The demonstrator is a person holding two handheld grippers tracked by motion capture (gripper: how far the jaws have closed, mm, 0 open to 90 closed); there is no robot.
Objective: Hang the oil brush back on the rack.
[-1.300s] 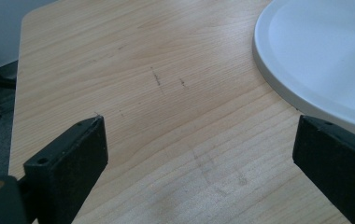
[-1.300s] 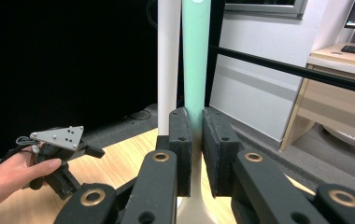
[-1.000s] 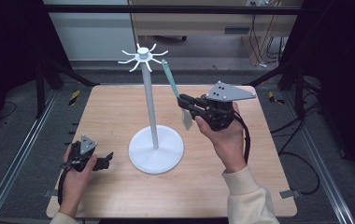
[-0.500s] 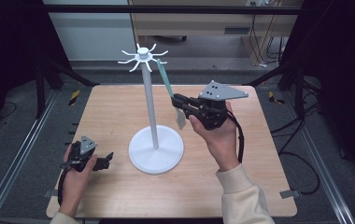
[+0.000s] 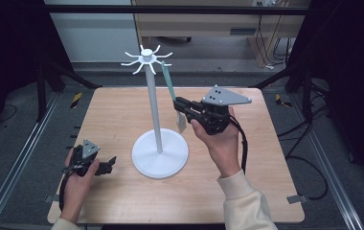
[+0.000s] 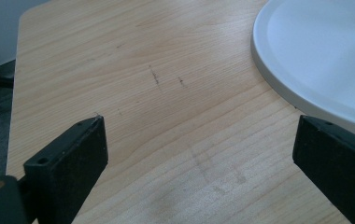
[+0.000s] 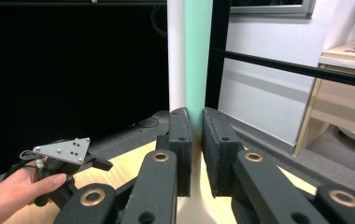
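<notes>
The teal utensil point(image 5: 169, 84) with the pale end is up in the air beside the pole of the white rack point(image 5: 159, 153), long axis slanting from near the rack's top hooks down to the right, pale end point(image 5: 181, 122) lowest, above the tabletop point(image 5: 247, 191). Going left to right: the left hand-held gripper point(image 5: 107, 165) sits low on the tabletop near the front left corner, jaws spread wide with nothing between them; its own view shows bare wood and the rim of the rack's base point(image 6: 315, 60), just beside its right jaw. The right hand-held gripper point(image 5: 178, 103) is clamped on the utensil partway along. Its view shows the teal strip point(image 7: 197, 56) running straight up between the closed jaws, with the pole right next to it.
</notes>
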